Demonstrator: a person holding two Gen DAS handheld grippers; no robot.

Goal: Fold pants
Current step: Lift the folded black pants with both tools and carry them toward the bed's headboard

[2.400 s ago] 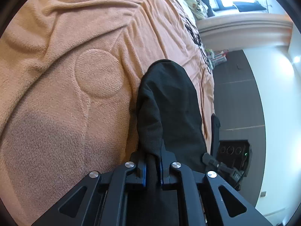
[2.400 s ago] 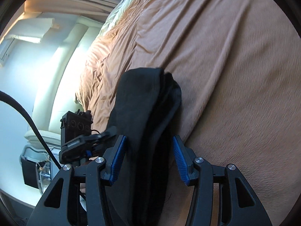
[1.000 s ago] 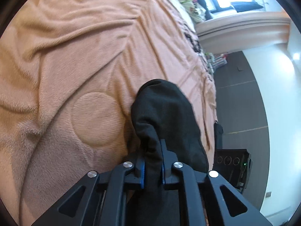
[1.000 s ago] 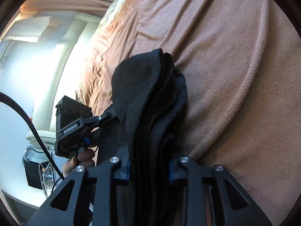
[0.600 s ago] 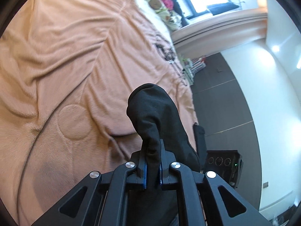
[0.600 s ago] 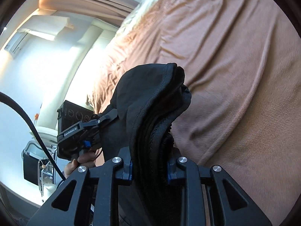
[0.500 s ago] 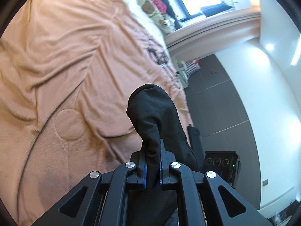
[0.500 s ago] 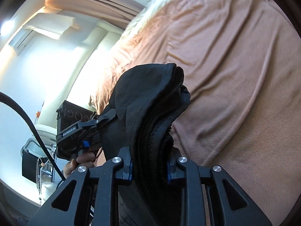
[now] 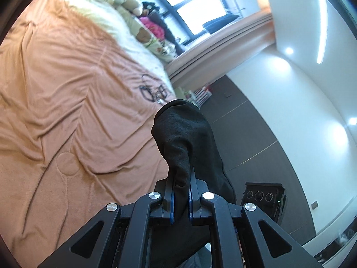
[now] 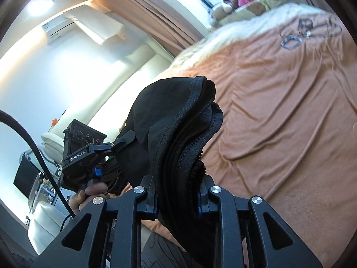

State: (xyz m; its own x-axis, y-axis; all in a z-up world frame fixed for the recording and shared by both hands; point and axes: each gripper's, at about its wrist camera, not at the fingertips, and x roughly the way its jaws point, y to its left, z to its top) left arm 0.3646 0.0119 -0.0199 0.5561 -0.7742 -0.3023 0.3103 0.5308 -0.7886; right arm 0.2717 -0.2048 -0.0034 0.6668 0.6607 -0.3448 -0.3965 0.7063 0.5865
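The black pants (image 9: 185, 138) hang bunched between my two grippers, lifted above the orange blanket. My left gripper (image 9: 181, 197) is shut on one folded edge of the pants. My right gripper (image 10: 177, 197) is shut on a thick stack of layers of the pants (image 10: 176, 122). In the right wrist view the left gripper (image 10: 89, 156) shows at the left, held by a hand, with the cloth running to it. The lower part of the pants is hidden behind the gripper bodies.
The orange blanket (image 9: 67, 93) covers the bed (image 10: 290, 111). A tangle of cables or glasses (image 9: 154, 90) lies on it far off, also seen in the right wrist view (image 10: 305, 31). Stuffed toys (image 9: 133, 13) sit by the window. Dark floor (image 9: 252, 138) lies beside the bed.
Both grippers have risen and tilted up with the pants, so the bed looks farther away and more of the room shows. The right gripper shut on the pants earlier in the sequence.
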